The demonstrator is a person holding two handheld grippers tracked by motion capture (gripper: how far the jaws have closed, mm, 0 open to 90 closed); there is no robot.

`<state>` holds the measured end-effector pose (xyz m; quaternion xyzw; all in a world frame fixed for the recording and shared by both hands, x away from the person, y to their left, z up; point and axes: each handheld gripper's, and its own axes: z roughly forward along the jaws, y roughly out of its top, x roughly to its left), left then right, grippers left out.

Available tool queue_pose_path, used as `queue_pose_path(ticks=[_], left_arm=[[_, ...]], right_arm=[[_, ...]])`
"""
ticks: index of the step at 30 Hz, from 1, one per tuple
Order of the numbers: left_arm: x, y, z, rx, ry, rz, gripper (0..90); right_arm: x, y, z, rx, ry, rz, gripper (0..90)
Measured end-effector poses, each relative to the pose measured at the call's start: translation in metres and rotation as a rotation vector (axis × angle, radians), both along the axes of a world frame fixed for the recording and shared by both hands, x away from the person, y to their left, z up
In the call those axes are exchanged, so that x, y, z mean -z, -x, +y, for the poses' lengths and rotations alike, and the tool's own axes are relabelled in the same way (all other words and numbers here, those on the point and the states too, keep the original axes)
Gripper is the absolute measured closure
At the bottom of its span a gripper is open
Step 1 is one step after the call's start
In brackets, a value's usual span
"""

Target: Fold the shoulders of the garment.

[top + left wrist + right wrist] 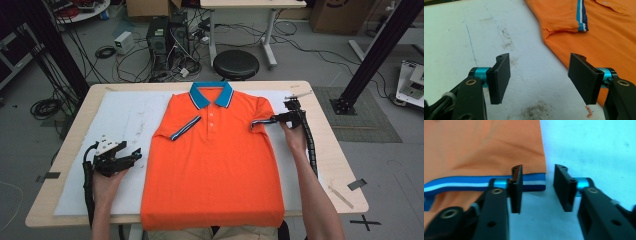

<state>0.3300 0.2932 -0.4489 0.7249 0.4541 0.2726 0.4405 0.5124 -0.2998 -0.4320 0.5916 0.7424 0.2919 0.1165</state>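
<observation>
An orange polo shirt (212, 155) with a blue collar lies flat, front up, on the white mat (120, 125). At the shirt's right sleeve my right gripper (272, 119) hangs low and open. In the right gripper view (537, 187), the end of the blue and white striped cuff (534, 182) lies between the jaws, with the pads clear of it. Left of the shirt's edge (614, 45), my left gripper (134, 157) rests wide open over bare mat with nothing between its jaws (539, 77). The left sleeve's striped cuff (581, 17) lies farther off.
The mat covers most of a wooden table (330, 150). The shirt's hem reaches the near edge. Beyond the far edge stand a black stool (236, 64), computer cases (165, 37) and loose cables on the floor. Smudges mark the mat (536, 111) near the left gripper.
</observation>
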Motion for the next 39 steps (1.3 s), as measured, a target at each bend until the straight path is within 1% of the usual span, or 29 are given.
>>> queue_pose_path(ticks=[1, 2, 3, 4, 5, 6, 7, 8, 9, 10, 13, 14, 15, 16, 17, 18, 20, 21, 22, 23, 24, 29, 31, 33, 34, 35, 36, 38, 39], left_arm=[[0.0, 0.0, 0.0, 0.001, 0.0, -0.001, 34.5], [0.0, 0.0, 0.0, 0.0, -0.001, -0.003, 34.5], [0.0, 0.0, 0.0, 0.0, -0.001, -0.003, 34.5], [0.0, 0.0, 0.0, -0.001, -0.002, -0.001, 34.5], [0.0, 0.0, 0.0, -0.001, -0.002, -0.001, 34.6], [0.0, -0.001, 0.0, 0.003, -0.006, 0.003, 34.6], [0.0, -0.001, 0.0, 0.0, -0.008, 0.004, 34.6], [0.0, -0.001, -0.001, -0.002, -0.01, 0.004, 34.5], [0.0, -0.001, -0.001, -0.002, -0.01, 0.004, 34.5], [0.0, -0.001, -0.002, 0.0, -0.015, 0.003, 34.6], [0.0, 0.0, -0.001, 0.002, -0.016, 0.002, 34.6], [0.0, -0.001, -0.002, 0.0, -0.015, 0.002, 34.6], [0.0, -0.001, -0.002, 0.0, -0.014, 0.004, 34.6], [0.0, -0.001, -0.002, 0.0, -0.015, 0.004, 34.5], [0.0, -0.001, -0.002, 0.0, -0.015, 0.004, 34.5], [0.0, -0.001, -0.002, -0.001, -0.016, 0.002, 34.5], [0.0, 0.0, -0.001, 0.003, -0.015, 0.001, 34.5], [0.0, 0.0, -0.001, 0.003, -0.015, 0.001, 34.5], [0.0, 0.0, -0.001, 0.003, -0.015, 0.002, 34.5], [0.0, 0.0, -0.001, 0.004, -0.014, 0.002, 34.5], [0.0, 0.0, -0.001, 0.005, -0.012, 0.001, 34.5], [0.0, 0.0, -0.001, 0.006, -0.012, 0.002, 34.5], [0.0, 0.0, -0.001, 0.007, -0.015, 0.002, 34.5], [0.0, 0.0, -0.001, 0.005, -0.014, 0.001, 34.5], [0.0, 0.0, -0.001, 0.005, -0.015, 0.002, 34.6], [0.0, 0.0, -0.001, 0.005, -0.015, 0.002, 34.5], [0.0, 0.0, -0.001, 0.006, -0.016, 0.002, 34.6], [0.0, -0.001, -0.001, 0.004, -0.018, 0.003, 34.5], [0.0, -0.001, -0.002, 0.002, -0.018, 0.002, 34.5]], right_arm=[[-0.001, 0.0, 0.002, 0.003, 0.038, -0.008, 71.1], [-0.001, 0.0, 0.002, -0.015, 0.016, -0.005, 83.3], [-0.001, 0.0, 0.002, -0.015, 0.016, -0.005, 83.3], [-0.005, 0.001, 0.004, -0.028, 0.001, -0.021, 88.3], [-0.005, 0.001, 0.004, -0.028, 0.001, -0.021, 88.3], [-0.012, 0.004, 0.01, -0.049, -0.036, -0.048, 88.5], [-0.012, 0.004, 0.01, -0.049, -0.036, -0.048, 88.5], [-0.02, 0.007, 0.02, -0.08, -0.056, -0.083, 88.5], [-0.02, 0.007, 0.02, -0.08, -0.056, -0.083, 88.5], [-0.028, 0.007, 0.032, -0.108, -0.067, -0.097, 88.5], [-0.035, 0.005, 0.042, -0.127, -0.094, -0.11, 88.5], [-0.045, 0.004, 0.055, -0.161, -0.114, -0.143, 88.4], [-0.045, 0.004, 0.055, -0.161, -0.114, -0.143, 88.4], [-0.053, 0.002, 0.068, -0.194, -0.142, -0.143, 88.2], [-0.053, 0.002, 0.068, -0.194, -0.142, -0.143, 88.2], [-0.057, -0.003, 0.081, -0.225, -0.172, -0.14, 87.3], [-0.056, -0.009, 0.094, -0.256, -0.181, -0.126, 80.7], [-0.056, -0.009, 0.094, -0.256, -0.181, -0.126, 80.7], [-0.055, -0.012, 0.104, -0.265, -0.173, -0.124, 68.4], [-0.055, -0.012, 0.104, -0.265, -0.173, -0.124, 68.4], [-0.054, -0.011, 0.11, -0.258, -0.163, -0.135, 60.6], [-0.052, -0.008, 0.111, -0.258, -0.142, -0.126, 55.7], [-0.048, 0.0, 0.108, -0.277, -0.091, -0.093, 54.2], [-0.043, 0.007, 0.105, -0.264, -0.008, -0.072, 54.9], [-0.04, 0.011, 0.101, -0.256, 0.03, -0.074, 55.7], [-0.04, 0.011, 0.101, -0.256, 0.03, -0.074, 55.7], [-0.036, 0.02, 0.091, -0.226, 0.042, -0.08, 57.2], [-0.033, 0.03, 0.078, -0.198, 0.028, -0.08, 58.5], [-0.033, 0.03, 0.078, -0.198, 0.028, -0.08, 58.5]])
